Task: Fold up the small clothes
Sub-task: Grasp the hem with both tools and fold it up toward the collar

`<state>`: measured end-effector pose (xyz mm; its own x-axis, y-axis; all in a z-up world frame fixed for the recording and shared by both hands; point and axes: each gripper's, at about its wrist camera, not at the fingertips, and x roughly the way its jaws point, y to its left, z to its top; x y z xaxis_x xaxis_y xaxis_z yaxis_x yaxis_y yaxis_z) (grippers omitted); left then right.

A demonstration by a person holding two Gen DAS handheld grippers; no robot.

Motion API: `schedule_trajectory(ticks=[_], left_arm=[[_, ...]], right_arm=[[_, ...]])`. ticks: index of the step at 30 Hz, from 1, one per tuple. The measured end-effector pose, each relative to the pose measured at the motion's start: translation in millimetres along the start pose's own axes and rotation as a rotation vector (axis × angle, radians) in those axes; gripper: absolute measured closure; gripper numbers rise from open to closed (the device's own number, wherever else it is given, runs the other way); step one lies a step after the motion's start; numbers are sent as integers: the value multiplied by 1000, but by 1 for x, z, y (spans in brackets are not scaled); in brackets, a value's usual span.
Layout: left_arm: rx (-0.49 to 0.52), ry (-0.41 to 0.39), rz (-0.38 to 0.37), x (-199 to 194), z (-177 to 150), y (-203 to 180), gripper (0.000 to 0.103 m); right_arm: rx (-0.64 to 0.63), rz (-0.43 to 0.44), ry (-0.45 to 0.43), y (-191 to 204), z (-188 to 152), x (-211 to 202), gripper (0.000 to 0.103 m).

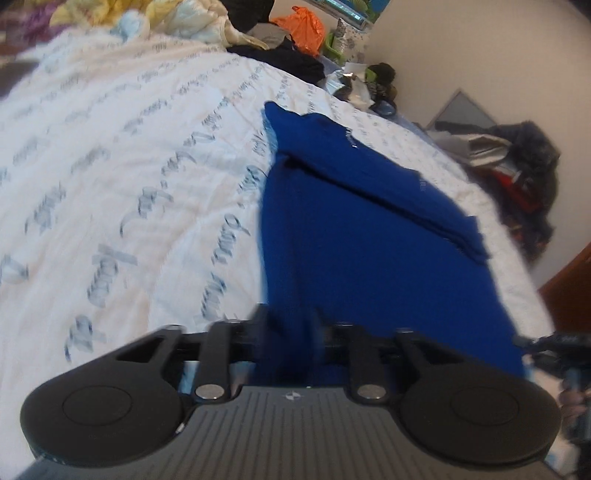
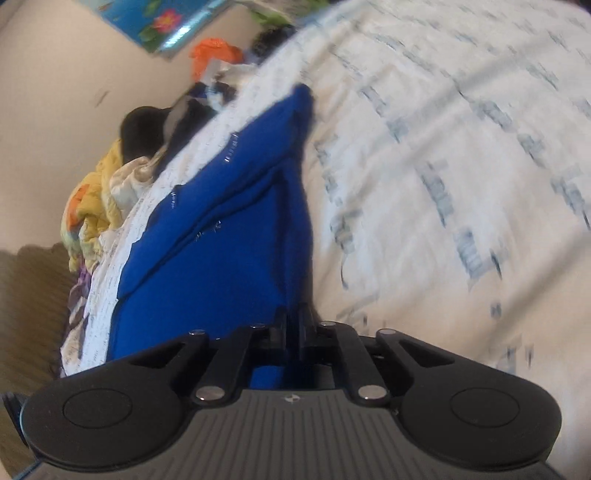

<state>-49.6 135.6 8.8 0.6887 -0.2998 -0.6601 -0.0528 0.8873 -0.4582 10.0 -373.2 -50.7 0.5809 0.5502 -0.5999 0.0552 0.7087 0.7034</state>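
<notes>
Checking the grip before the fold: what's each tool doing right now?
Left tool: blue garment between its fingers; grip cannot be told.
Right tool: closed on the blue garment.

We see wide open bedspread to the left of the blue garment in the left wrist view, with nothing lying on it, so a hand can sweep there freely. In the right wrist view the same bare cover stretches to the garment's right. The far edge of the bed is crowded: a heap of crumpled bedding, dark clothes, an orange bag. Along the wall side a pile of dark clothing stands close beside the bed, narrowing the room there.
</notes>
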Motion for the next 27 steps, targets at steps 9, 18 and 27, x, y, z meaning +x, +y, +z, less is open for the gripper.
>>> schedule_trajectory(ticks=[9,18,27], left_arm=[[39,5,8,-16,-44,-17,96],[-74,57,-54,-42,-50,9,84],[-159,130,-136,-52,-96,-12,93]], right_arm=[[-67,75,94,3,-52,-19,100],[33,58,55,-19,-55,-47,97],[-29,157,171,9,-113,-56,75]])
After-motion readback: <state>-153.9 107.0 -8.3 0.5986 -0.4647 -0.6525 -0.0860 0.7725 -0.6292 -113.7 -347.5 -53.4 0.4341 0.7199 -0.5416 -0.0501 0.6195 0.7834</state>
